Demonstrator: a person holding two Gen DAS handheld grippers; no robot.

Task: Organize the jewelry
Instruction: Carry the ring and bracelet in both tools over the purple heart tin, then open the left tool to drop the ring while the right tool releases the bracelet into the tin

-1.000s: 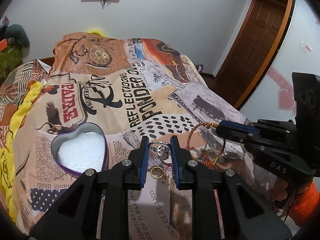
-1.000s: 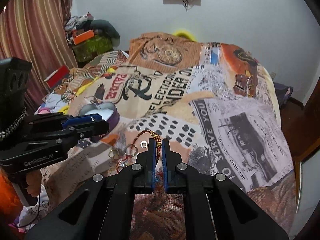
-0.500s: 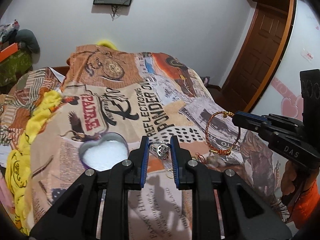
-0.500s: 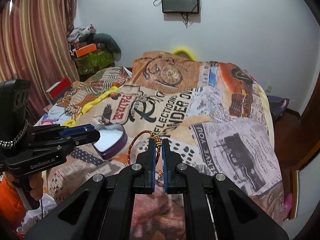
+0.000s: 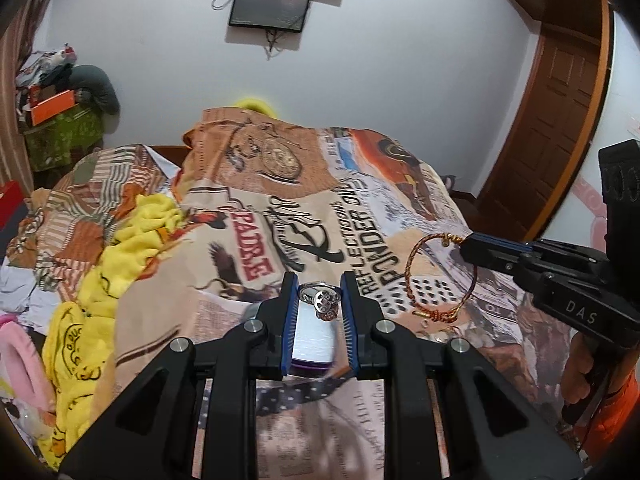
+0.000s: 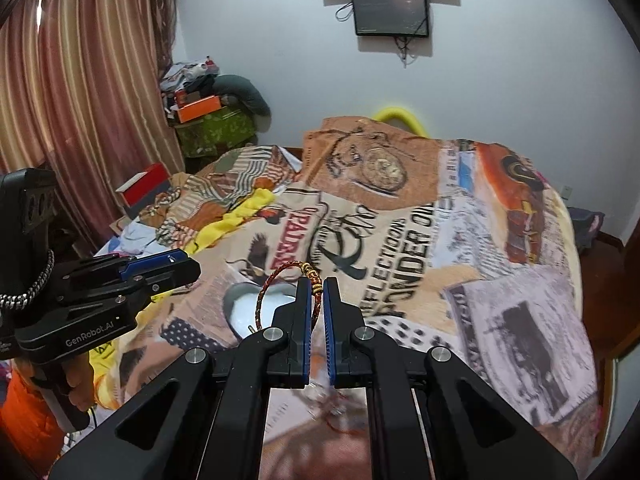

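My left gripper is shut on a silver ring with a round patterned head and holds it above the heart-shaped tin, whose white lining shows between the fingers. My right gripper is shut on a red-and-gold braided bracelet, lifted off the bed. The bracelet hangs from the right gripper in the left wrist view. The tin lies under the bracelet in the right wrist view, with the left gripper to its left.
The printed bedspread covers the bed. More small jewelry lies on it near the right gripper. A yellow blanket lies at the left. A wooden door is at the right. Curtains hang at the far left.
Both grippers have risen off the bed with their pieces. The left gripper has moved left over the heart tin with the ring. The right gripper has lifted the bracelet toward the tin.
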